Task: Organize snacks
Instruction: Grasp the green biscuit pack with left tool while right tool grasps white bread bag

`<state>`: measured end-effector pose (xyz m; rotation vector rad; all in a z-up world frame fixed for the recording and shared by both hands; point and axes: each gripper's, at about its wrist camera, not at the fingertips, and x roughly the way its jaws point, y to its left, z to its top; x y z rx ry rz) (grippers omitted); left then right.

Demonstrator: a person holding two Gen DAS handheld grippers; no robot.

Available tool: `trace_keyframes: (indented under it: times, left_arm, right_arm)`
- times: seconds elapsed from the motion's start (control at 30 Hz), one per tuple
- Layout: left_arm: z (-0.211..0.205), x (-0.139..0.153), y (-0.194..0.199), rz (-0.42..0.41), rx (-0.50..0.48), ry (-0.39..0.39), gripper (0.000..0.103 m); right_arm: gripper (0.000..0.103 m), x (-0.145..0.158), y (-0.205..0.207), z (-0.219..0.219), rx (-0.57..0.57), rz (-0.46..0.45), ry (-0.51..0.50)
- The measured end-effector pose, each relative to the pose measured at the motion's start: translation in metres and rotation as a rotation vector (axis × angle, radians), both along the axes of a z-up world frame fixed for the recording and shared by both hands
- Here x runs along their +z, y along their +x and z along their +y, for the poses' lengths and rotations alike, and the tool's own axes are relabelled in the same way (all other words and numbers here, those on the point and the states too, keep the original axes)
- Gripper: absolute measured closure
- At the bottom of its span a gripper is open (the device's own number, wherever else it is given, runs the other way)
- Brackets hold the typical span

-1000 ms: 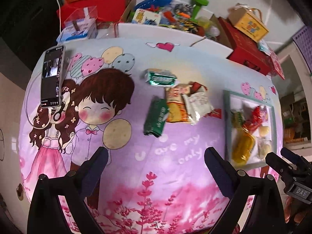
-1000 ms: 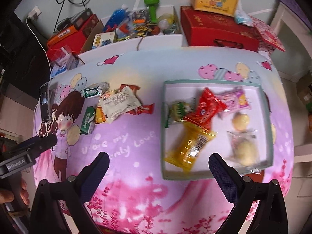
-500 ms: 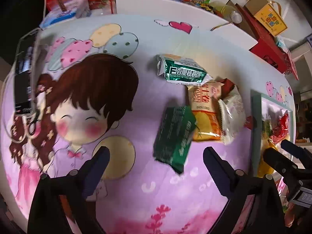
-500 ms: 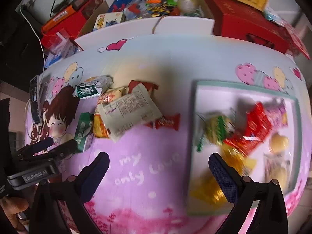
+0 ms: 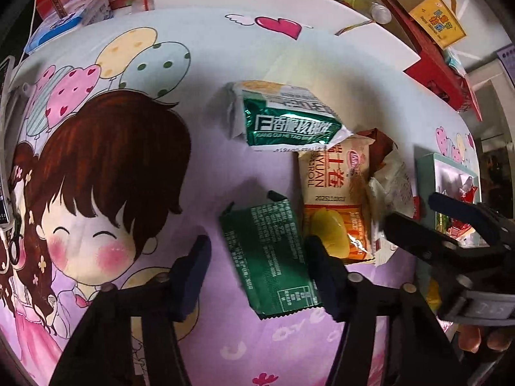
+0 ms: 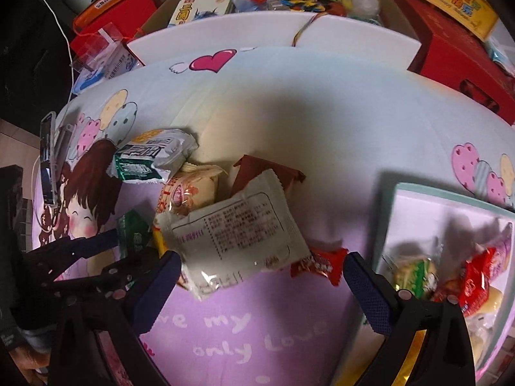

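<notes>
So dark-green packet [image 5: 269, 259] lies lengthwise btwn claw fingers (maybe touching).

Black tongs [image 5: 257, 270], navy textured pads [image 6: 363, 289], silver screws

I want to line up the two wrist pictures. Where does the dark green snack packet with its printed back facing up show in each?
Left wrist: dark green snack packet lies lower centre, between the left gripper fingers.
Right wrist: only a strip shows at left, behind the other gripper's fingers, beside the white packet.
Shared landmark: the winged pink heart on the cloth.
</notes>
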<state>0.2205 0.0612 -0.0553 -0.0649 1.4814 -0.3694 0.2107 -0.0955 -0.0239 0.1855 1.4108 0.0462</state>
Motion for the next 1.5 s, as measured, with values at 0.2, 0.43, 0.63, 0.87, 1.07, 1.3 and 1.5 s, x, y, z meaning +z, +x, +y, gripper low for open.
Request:
trace_keyframes:
  times: [0.2, 0.43, 0.63, 0.87, 1.07, 1.3, 1.5]
  left_arm:
    - [-0.011, 0.002, -0.001, -0.009, -0.012, 0.000, 0.058]
    - [-0.003, 0.003, -0.002, -0.007, 0.016, -0.010, 0.061]
    - [0.002, 0.012, -0.011, -0.002, 0.037, 0.000, 0.062]
    - [0.000, 0.044, -0.030, -0.029, 0.053, 0.008, 0.062]
    - [-0.005, 0.077, -0.057, -0.064, 0.042, 0.004, 0.062]
    - [-0.003, 0.090, -0.078, -0.068, 0.050, 0.017, 0.062]
    - [0.001, 0.082, -0.075, -0.066, 0.056, 0.037, 0.062]
  right_arm:
    - [0.018, -0.006, 0.005, 0.003, -0.004, -0.004, 0.036]
    - [0.052, 0.001, 0.005, 0.008, -0.012, -0.018, 0.073]
    - [0.065, 0.020, -0.011, 0.001, -0.023, -0.041, 0.068]
    - [0.080, 0.063, -0.042, -0.015, -0.039, -0.095, 0.054]
    - [0.086, 0.096, -0.072, -0.022, -0.049, -0.133, 0.045]
    - [0.086, 0.102, -0.095, -0.025, -0.064, -0.131, 0.021]
    - [0.085, 0.092, -0.091, -0.024, -0.074, -0.120, 0.014]
